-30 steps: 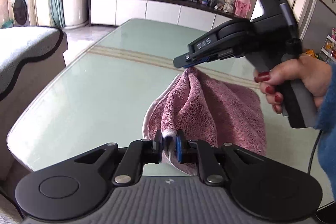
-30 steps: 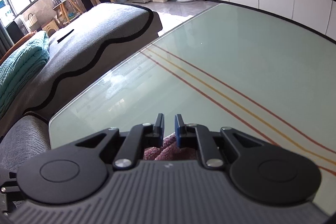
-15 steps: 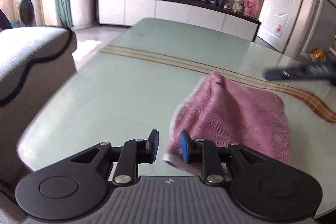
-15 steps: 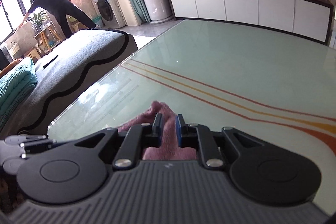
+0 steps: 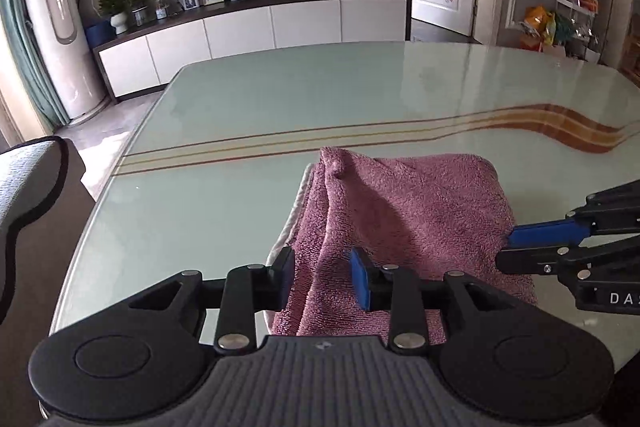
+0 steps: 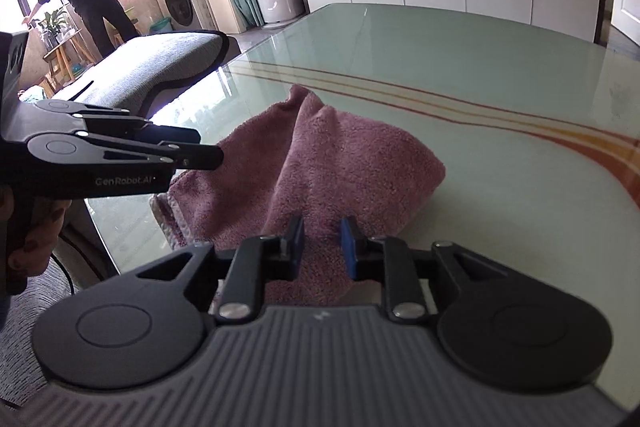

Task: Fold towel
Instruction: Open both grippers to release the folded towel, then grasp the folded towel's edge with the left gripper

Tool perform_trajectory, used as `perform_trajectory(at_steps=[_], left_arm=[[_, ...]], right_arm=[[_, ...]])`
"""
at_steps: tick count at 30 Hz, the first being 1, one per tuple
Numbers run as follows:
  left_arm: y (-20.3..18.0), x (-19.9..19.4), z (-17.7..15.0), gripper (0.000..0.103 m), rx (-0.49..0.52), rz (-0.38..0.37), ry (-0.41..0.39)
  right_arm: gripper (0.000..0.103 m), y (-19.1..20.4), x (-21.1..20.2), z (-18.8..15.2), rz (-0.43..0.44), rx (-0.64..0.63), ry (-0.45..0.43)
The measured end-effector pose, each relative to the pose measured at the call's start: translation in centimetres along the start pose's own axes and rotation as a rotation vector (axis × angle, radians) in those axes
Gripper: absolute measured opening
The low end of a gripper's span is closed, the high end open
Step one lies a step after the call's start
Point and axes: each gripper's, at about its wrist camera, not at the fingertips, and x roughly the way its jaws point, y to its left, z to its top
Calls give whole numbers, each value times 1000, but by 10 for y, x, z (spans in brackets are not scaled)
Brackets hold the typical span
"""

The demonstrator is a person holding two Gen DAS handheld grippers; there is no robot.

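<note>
Left wrist view: folded pink terry towel [image 5: 404,211] lower centre on pale green glass table [image 5: 280,91]; left gripper [image 5: 322,277] and right gripper [image 6: 320,247] just opened, jaws narrowly parted, apparently gripping nothing.

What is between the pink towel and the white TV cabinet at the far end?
Only bare glass table with its striped band lies between the pink towel and the white cabinet; the left wrist view shows it.
</note>
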Motion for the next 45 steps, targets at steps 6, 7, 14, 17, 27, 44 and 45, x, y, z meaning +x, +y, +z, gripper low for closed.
perform_trajectory(at_steps=[6, 7, 14, 17, 27, 44, 45], left_arm=[[6, 18, -3, 22, 24, 24, 43], [8, 21, -3, 12, 31, 38, 56], [17, 23, -7, 3, -2, 77, 40], [26, 21, -4, 8, -34, 67, 41], [36, 24, -9, 18, -46, 57, 77], [-60, 49, 13, 0, -41, -126, 98], [-69, 52, 16, 0, -35, -142, 95]], right_arm=[[26, 4, 10, 0, -9, 1, 8], [26, 5, 11, -1, -12, -3, 9], [27, 6, 14, -3, -23, -5, 6], [30, 10, 7, -5, -24, -5, -11], [33, 37, 3, -17, 35, -55, 42], [54, -39, -13, -14, -185, -21, 77], [58, -43, -15, -16, -213, -21, 80]])
